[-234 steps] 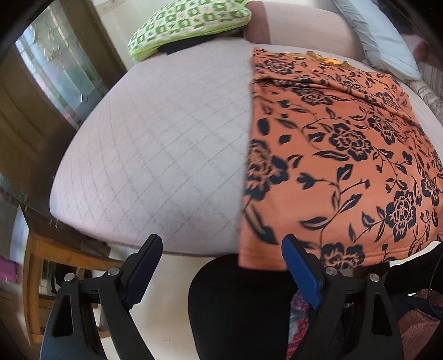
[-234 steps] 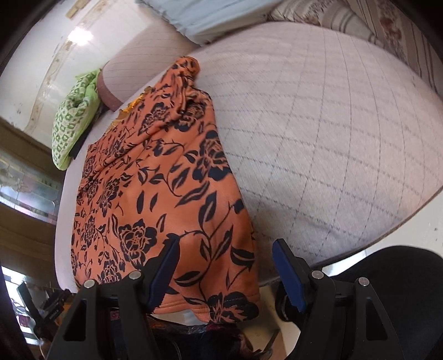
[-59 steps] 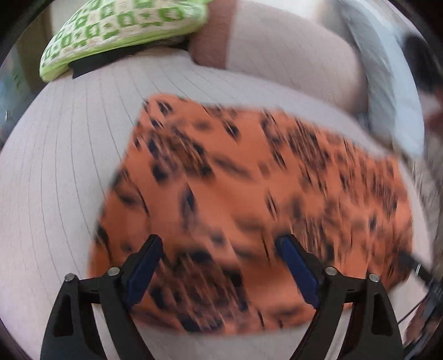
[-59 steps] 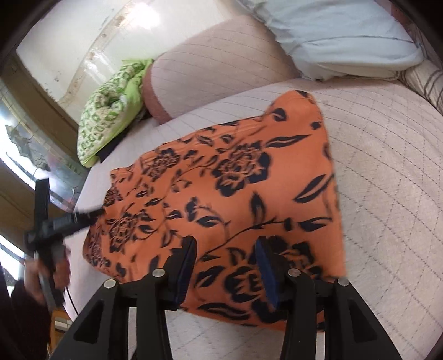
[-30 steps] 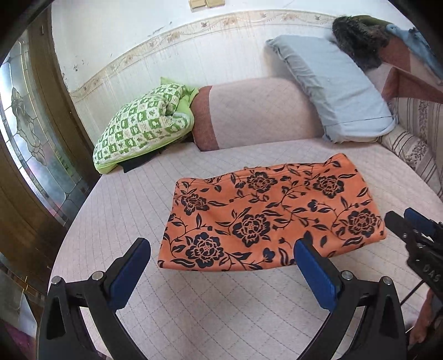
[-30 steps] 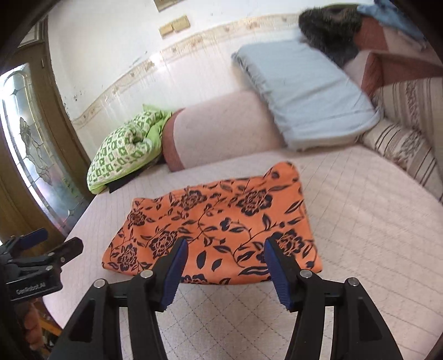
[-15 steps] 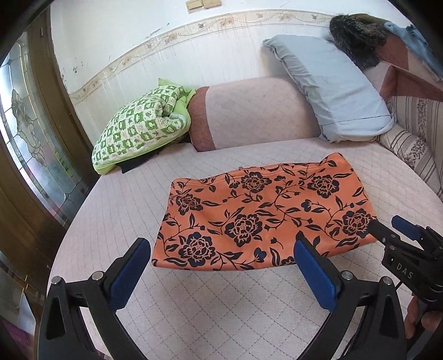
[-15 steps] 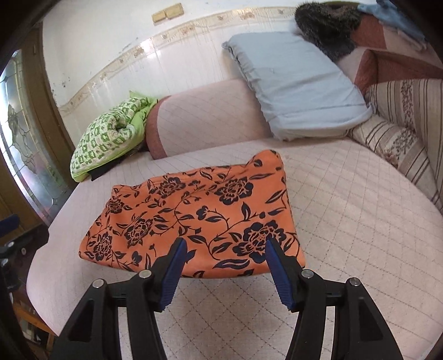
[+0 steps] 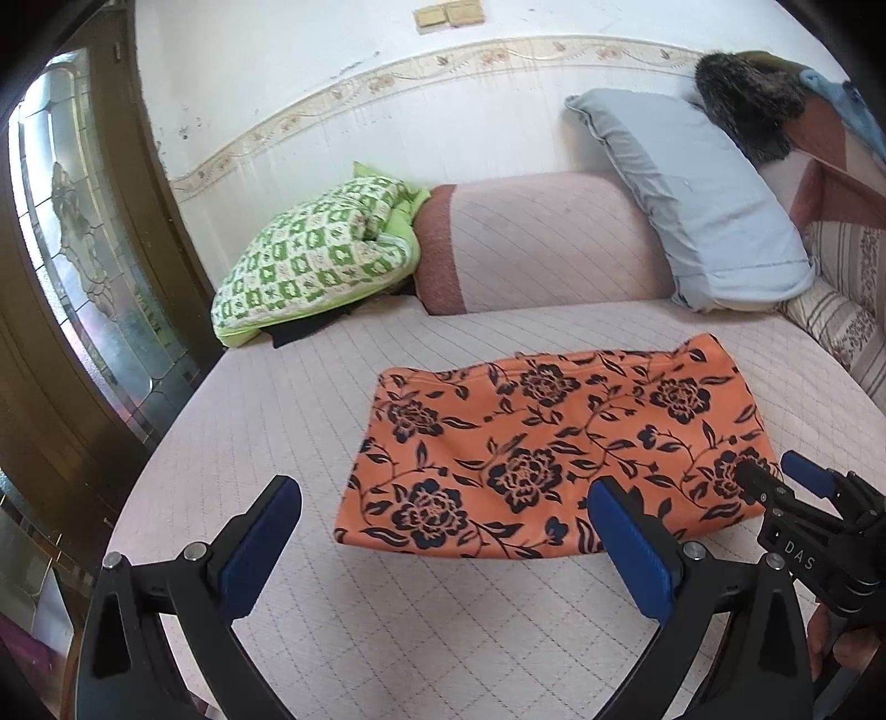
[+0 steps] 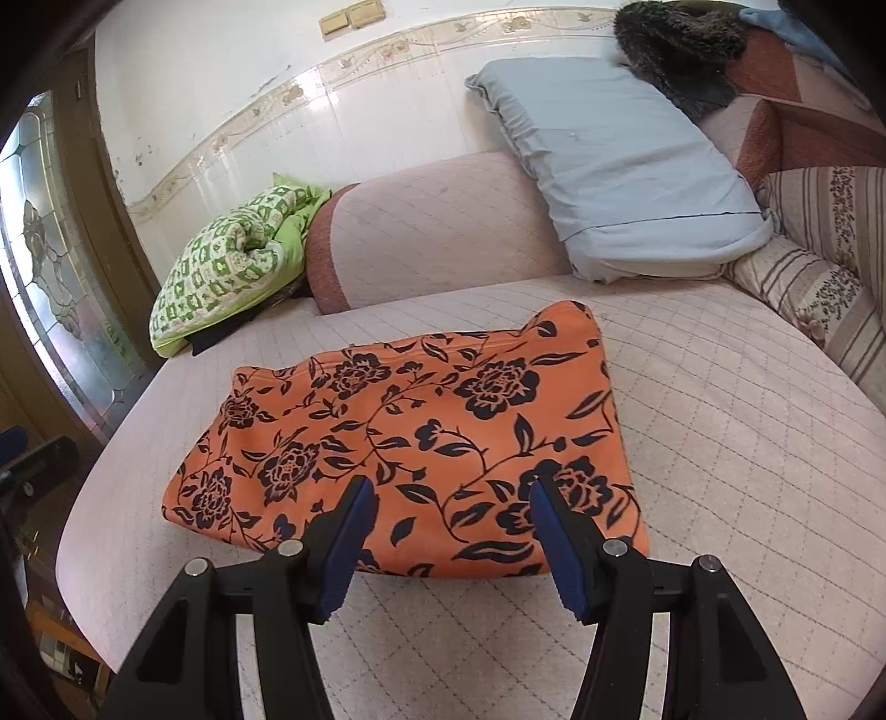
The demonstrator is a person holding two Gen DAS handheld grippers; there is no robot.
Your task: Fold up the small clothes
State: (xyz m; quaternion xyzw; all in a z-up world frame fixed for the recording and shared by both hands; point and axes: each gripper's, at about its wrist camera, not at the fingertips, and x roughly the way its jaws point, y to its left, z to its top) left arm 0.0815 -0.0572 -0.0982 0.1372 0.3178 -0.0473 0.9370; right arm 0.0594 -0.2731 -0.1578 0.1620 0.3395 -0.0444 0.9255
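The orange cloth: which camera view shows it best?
The right wrist view: the orange cloth lies large and central, all four edges visible apart from a bit behind the right gripper. The left wrist view shows it smaller, its right corner hidden behind that gripper.

A lived-in room of a home, by every sign. Wide quilted pink bed [image 9: 343, 399] as the main surface, with a matching bolster [image 9: 542, 243] along the white tiled wall [image 9: 310, 72] and its floral border strip [image 9: 387, 83]. Soft furnishings piled around: a folded green checked quilt [image 9: 315, 260] at the far left, a pale blue pillow [image 9: 698, 199] leaning at the right, a striped floral cushion [image 10: 803, 277] beside it, a dark furry thing [image 10: 675, 50] on top. Wooden door [image 9: 72, 277] with leaded patterned glass at the left. Orange flowered garment [image 10: 421, 437] laid flat on the bed.
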